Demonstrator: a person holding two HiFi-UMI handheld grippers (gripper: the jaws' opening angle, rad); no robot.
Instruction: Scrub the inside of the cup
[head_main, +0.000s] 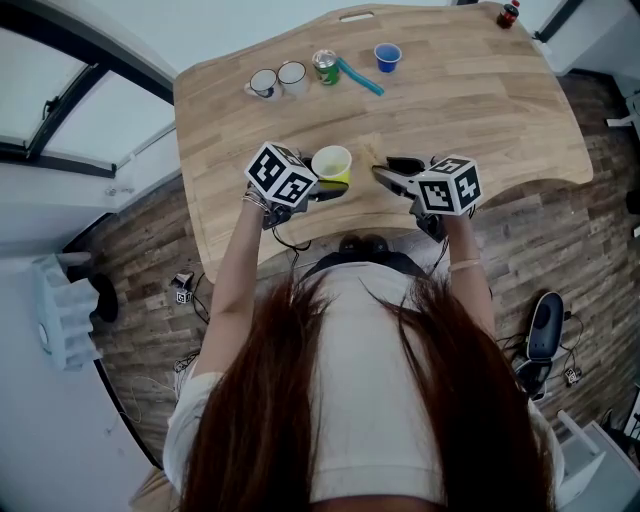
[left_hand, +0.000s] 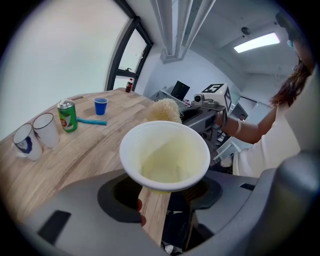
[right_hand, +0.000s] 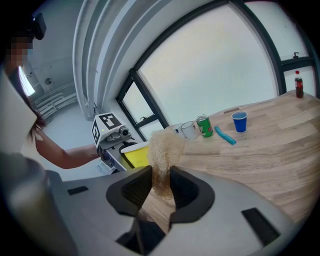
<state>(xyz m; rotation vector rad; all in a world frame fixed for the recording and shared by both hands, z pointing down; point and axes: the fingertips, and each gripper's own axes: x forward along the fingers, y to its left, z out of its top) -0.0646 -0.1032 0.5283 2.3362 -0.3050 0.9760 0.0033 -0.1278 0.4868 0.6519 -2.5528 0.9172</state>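
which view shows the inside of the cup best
The left gripper view: it looks straight into the cup, so its pale inside fills the middle. The head view shows the cup small, from above. The right gripper view shows only its yellow side, beside the scrubber.

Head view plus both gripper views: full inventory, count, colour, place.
table: one, light wood, centre
yellow cup: one, yellow outside, pale inside, in left tongs
scrubber: one, beige, in right tongs
mugs: two, white, far left of table
can: one, green, right of mugs
stick: one, teal, right of can
blue cup: one, blue, right of stick
bottle: one, dark with red cap, far right corner
left tongs: one, grey, shut on yellow cup
right tongs: one, grey, shut on scrubber
person: one, dark hair, pale top, bottom of head view
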